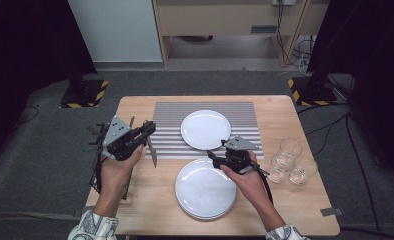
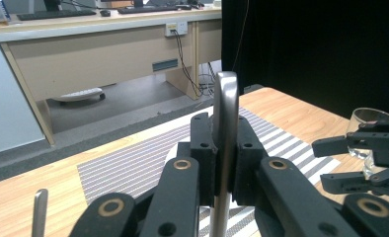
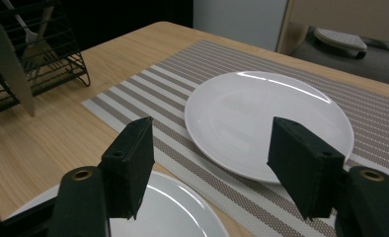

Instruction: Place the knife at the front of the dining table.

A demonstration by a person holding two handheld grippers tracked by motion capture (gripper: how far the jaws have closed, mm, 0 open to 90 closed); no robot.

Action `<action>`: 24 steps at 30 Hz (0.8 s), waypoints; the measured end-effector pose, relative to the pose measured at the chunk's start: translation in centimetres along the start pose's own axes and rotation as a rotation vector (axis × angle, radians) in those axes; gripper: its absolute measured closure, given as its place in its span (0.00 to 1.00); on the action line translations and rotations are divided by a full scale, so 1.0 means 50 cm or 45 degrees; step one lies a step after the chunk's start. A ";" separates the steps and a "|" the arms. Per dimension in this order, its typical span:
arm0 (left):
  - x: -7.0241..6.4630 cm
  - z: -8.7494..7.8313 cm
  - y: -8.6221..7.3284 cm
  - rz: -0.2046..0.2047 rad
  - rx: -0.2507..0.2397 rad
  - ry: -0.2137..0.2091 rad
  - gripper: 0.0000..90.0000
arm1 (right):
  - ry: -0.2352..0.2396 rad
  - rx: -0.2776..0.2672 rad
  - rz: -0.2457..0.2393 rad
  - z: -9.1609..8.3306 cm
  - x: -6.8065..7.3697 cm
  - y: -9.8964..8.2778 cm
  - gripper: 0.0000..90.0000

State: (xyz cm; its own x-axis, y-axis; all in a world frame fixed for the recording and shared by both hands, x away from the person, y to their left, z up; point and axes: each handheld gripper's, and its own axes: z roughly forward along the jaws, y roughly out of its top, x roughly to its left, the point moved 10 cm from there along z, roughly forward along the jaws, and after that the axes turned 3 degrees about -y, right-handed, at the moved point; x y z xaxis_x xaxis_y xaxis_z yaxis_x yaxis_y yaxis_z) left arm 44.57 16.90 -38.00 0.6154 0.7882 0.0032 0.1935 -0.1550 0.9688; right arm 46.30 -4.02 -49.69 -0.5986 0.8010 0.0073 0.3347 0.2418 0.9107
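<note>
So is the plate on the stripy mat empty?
Yes, empty. The plate on the striped mat shows a bare white face in the high view and the right gripper view, with no food or cutlery on it.

A grey carpeted floor (image 1: 45,150) surrounds the wooden table (image 1: 285,115), with a beige desk (image 1: 225,20) and black curtains (image 1: 25,40) behind.
</note>
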 end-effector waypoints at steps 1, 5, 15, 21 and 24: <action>-0.001 0.002 -0.001 0.001 0.003 -0.003 0.92 | 0.010 -0.006 -0.004 -0.001 0.006 0.004 0.40; -0.003 0.009 -0.004 -0.001 0.008 -0.004 0.92 | 0.036 -0.021 -0.026 -0.001 0.030 0.021 0.43; 0.005 0.029 -0.007 -0.019 0.003 0.001 0.92 | 0.113 -0.054 -0.077 0.006 0.101 0.050 0.53; 0.000 0.034 -0.011 -0.016 0.004 -0.005 0.92 | 0.163 -0.051 -0.103 0.016 0.142 0.051 0.57; -0.001 0.033 -0.013 -0.023 0.000 -0.003 0.92 | 0.179 -0.058 -0.108 0.020 0.156 0.053 0.59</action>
State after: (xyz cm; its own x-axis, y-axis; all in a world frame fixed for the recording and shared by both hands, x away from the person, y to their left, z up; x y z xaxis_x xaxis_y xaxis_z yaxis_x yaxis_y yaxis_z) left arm 45.68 15.99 -39.04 0.6139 0.7893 -0.0148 0.2042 -0.1407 0.9688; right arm 43.24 3.43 -47.61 -0.7204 0.6934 -0.0155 0.2474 0.2778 0.9282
